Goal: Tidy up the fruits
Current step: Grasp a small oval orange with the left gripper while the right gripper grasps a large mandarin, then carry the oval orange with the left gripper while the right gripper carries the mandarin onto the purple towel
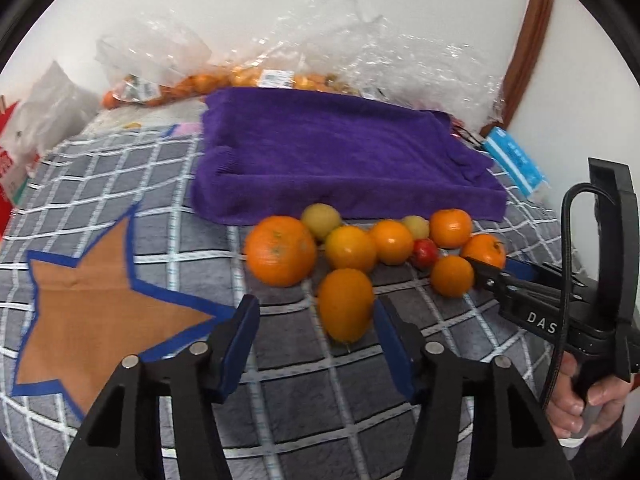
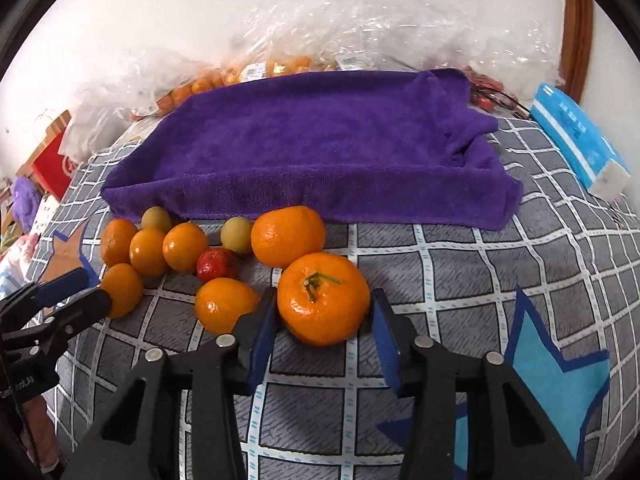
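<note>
My left gripper point(image 1: 316, 344) stands spread, its right pad touching an oval orange point(image 1: 346, 305); my right gripper point(image 2: 324, 334) straddles a stemmed mandarin point(image 2: 323, 298), left pad touching, right pad just clear. Beyond, more fruit lines the folded purple towel point(image 2: 320, 144) on the checked bedcover point(image 2: 500, 264).

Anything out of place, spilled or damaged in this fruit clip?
Nothing looks spilled or damaged. The one oddity is the purple towel: its far right corner is folded back and rumpled rather than lying flat. The loose fruit is clustered on the checked cloth along the towel's near edge.
</note>
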`<state>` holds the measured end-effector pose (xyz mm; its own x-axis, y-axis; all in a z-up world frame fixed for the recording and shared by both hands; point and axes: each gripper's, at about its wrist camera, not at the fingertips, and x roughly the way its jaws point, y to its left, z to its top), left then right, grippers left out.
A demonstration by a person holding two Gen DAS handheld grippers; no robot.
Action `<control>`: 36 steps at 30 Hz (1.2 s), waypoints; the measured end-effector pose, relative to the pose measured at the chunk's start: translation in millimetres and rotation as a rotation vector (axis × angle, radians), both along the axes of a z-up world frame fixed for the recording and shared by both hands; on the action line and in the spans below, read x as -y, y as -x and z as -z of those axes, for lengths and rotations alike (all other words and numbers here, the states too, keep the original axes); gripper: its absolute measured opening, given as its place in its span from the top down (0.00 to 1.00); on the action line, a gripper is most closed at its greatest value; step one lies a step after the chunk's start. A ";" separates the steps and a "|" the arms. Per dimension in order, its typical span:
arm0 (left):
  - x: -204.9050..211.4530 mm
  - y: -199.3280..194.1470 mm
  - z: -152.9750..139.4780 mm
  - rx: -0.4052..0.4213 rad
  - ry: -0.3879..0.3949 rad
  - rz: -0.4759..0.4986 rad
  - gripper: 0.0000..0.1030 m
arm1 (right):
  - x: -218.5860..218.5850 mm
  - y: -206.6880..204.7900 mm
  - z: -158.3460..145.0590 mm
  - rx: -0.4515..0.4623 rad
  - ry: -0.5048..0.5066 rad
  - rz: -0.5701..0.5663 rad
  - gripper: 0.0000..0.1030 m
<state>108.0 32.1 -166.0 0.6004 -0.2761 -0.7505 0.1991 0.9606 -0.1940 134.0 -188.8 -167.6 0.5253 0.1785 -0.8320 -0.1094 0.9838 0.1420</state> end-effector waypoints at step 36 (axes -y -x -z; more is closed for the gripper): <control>-7.7 37.4 -42.8 0.009 0.054 -0.070 0.70 | 35.5 68.3 -66.4 0.089 -0.061 0.068 0.58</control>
<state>70.7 39.8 -123.2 0.6267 -0.2726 -0.7301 0.1335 0.9605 -0.2440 65.7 -224.3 -101.3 0.6089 0.1887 -0.7705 -0.0575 0.9793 0.1943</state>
